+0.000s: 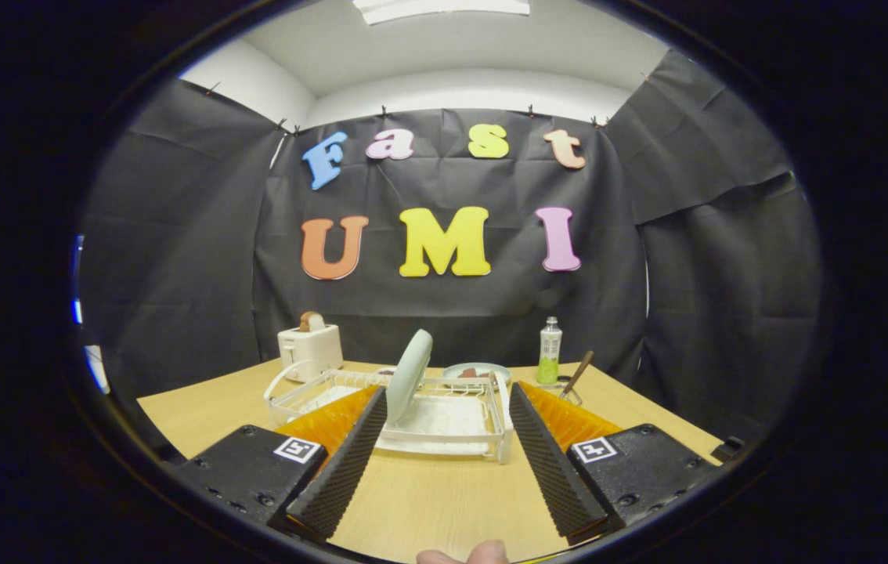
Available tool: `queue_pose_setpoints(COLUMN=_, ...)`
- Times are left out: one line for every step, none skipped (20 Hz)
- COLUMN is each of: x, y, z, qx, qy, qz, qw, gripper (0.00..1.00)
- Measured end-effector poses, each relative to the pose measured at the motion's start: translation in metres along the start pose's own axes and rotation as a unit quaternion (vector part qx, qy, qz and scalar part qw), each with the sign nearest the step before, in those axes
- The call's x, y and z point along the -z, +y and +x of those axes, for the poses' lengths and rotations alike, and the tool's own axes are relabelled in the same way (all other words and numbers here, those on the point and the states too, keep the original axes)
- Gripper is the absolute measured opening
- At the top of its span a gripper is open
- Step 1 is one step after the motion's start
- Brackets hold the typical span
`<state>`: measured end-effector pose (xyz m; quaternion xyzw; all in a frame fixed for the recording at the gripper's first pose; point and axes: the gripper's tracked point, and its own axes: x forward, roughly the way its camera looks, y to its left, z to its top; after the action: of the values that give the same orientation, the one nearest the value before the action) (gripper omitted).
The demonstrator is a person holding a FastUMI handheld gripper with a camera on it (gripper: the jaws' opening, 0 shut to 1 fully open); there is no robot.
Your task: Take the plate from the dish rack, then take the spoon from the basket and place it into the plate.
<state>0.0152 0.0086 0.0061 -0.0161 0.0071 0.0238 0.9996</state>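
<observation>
Two ridged fingers of the tongs (444, 392) are spread wide apart, nothing gripped between them – fully released, held just above the pale wooden worktop (428, 501).

Just ahead of the fingertips, a white wire-and-plastic dish rack (444, 427) is seen sitting on the worktop, roughly centred in the gap between the fingers. A pale green round plate (409, 374) is stood on edge in that rack, tilted a bit, closer to the left finger than the right. It's not touched by either finger.

Beyond the rack, near the back of the worktop, a second light-coloured plate (477, 370) with something brownish on it is laid flat. Just to the right of that, a small clear bottle with a white cap and green label (550, 350) is stood upright. Next to the bottle, a brown-handled spoon (577, 374) is seen leaning out of a small wire basket (569, 393), which is partly hidden behind the right finger – so the bowl of the spoon can't be made out.

Off to the left at the back, a white toaster (309, 351) with a slice of bread poking out of the top is parked well apart from the rack.

A fingertip of the person's hand (463, 554) is glimpsed behind the tongs.
</observation>
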Motion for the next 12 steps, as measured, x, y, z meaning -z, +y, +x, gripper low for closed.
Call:
queue_pose_setpoints(x=-0.003, y=-0.002, z=0.003, qx=-0.001, qy=0.005, qz=-0.003, qw=1.0, gripper=1.0)
queue_pose_setpoints(x=-0.007, y=-0.004, z=0.006, qx=-0.004, qy=0.007, qz=-0.004, qw=1.0, gripper=1.0)
queue_pose_setpoints(x=-0.012, y=-0.007, z=0.01, qx=-0.006, qy=0.009, qz=-0.003, qw=1.0, gripper=1.0)
queue_pose_setpoints(x=-0.014, y=-0.012, z=0.015, qx=-0.007, qy=0.014, qz=-0.004, qw=1.0, gripper=1.0)
queue_pose_setpoints(x=-0.019, y=-0.016, z=0.019, qx=-0.009, qy=0.02, qz=-0.004, qw=1.0, gripper=1.0)
queue_pose_setpoints(x=-0.022, y=-0.019, z=0.024, qx=-0.01, qy=0.025, qz=-0.004, qw=1.0, gripper=1.0)
queue_pose_setpoints(x=-0.028, y=-0.023, z=0.028, qx=-0.012, qy=0.029, qz=-0.004, qw=1.0, gripper=1.0)
queue_pose_setpoints(x=-0.034, y=-0.027, z=0.034, qx=-0.012, qy=0.036, qz=-0.007, qw=0.999, gripper=1.0)
queue_pose_setpoints(x=-0.04, y=-0.029, z=0.039, qx=-0.012, qy=0.041, qz=-0.01, qw=0.999, gripper=1.0)
queue_pose_setpoints(x=-0.047, y=-0.03, z=0.045, qx=-0.014, qy=0.048, qz=-0.012, qw=0.999, gripper=1.0)
queue_pose_setpoints(x=-0.056, y=-0.031, z=0.053, qx=-0.017, qy=0.056, qz=-0.015, qw=0.998, gripper=1.0)
queue_pose_setpoints(x=-0.065, y=-0.031, z=0.06, qx=-0.021, qy=0.066, qz=-0.019, qw=0.997, gripper=1.0)
